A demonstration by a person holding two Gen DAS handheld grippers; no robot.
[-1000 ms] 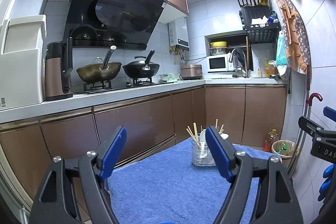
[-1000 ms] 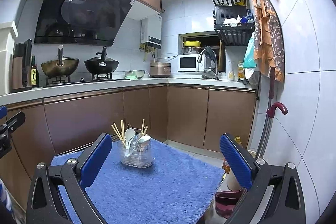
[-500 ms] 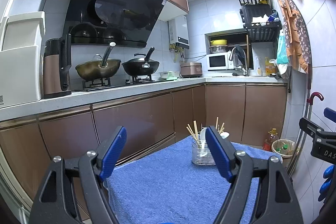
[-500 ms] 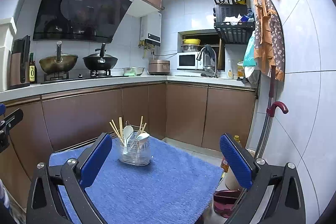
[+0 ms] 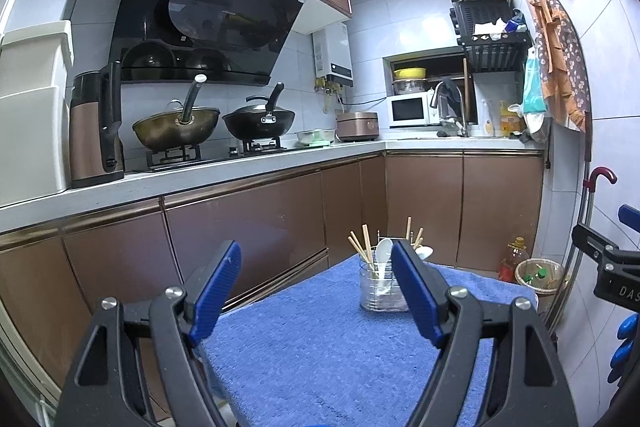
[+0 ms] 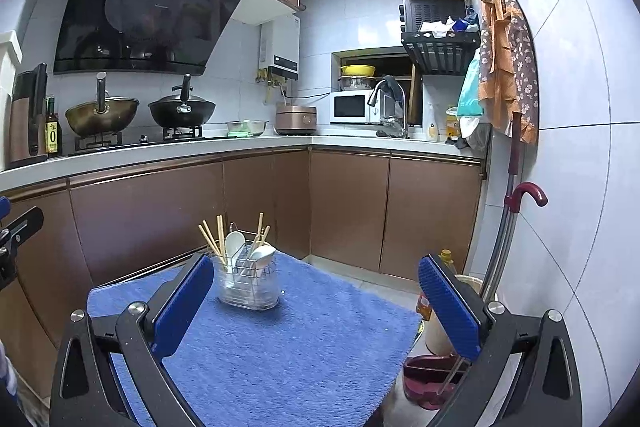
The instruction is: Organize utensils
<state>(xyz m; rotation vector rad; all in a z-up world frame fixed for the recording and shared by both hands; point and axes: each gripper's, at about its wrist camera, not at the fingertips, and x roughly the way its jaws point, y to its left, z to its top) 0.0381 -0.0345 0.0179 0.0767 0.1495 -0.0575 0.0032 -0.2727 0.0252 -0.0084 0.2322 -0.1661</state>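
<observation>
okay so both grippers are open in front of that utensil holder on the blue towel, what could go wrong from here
The clear utensil holder looks light and stands on a soft blue towel, so a sideways nudge could tip it. The chopsticks and white spoons lean loosely and cross, so pulling one may drag others out.

The table is covered by a blue cloth (image 6: 280,347) of rough, looped terry. The utensil holder (image 6: 249,283) is seen as clear glossy plastic with a wire insert; wooden chopsticks (image 6: 211,237) and smooth white spoons (image 6: 234,243) are held in it. Ribbed matt blue pads (image 5: 416,291) are fitted on black plastic arms. Cabinet doors (image 6: 352,211) are finished in satin brown.
</observation>
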